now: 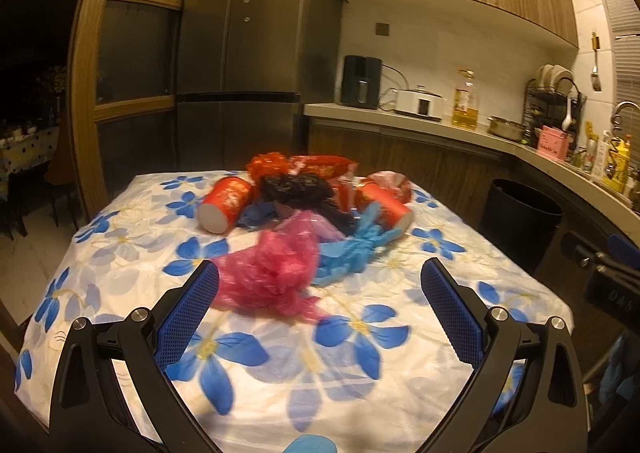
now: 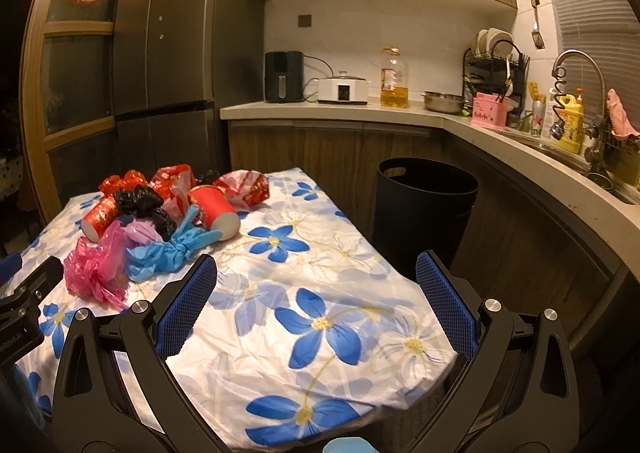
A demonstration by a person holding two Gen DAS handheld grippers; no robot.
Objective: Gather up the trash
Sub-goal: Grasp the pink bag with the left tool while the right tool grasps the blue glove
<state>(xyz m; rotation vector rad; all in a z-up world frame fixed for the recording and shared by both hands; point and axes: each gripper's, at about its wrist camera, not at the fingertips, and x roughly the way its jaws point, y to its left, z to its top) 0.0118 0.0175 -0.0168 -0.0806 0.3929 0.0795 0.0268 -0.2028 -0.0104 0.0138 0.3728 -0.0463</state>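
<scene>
A pile of trash lies on the flowered tablecloth (image 1: 352,369): a crumpled pink plastic bag (image 1: 276,273) nearest, a blue bag (image 1: 352,249), a black bag (image 1: 300,189), two red paper cups (image 1: 224,205) (image 1: 386,205) on their sides and red wrappers (image 1: 320,165) behind. My left gripper (image 1: 320,277) is open, its blue pads either side of the pink bag's near end, not closed on it. My right gripper (image 2: 316,273) is open over bare cloth, right of the pile; pink bag (image 2: 96,269), blue bag (image 2: 168,249), cup (image 2: 216,213). A black bin (image 2: 424,213) stands beyond the table's right edge.
The bin (image 1: 520,221) stands on the floor between the table and an L-shaped counter (image 2: 500,133) carrying an air fryer, cooker, oil bottle, pot and dish rack. A tall dark fridge (image 1: 240,53) rises behind the table. The right gripper's body (image 1: 608,273) shows at the left wrist view's right edge.
</scene>
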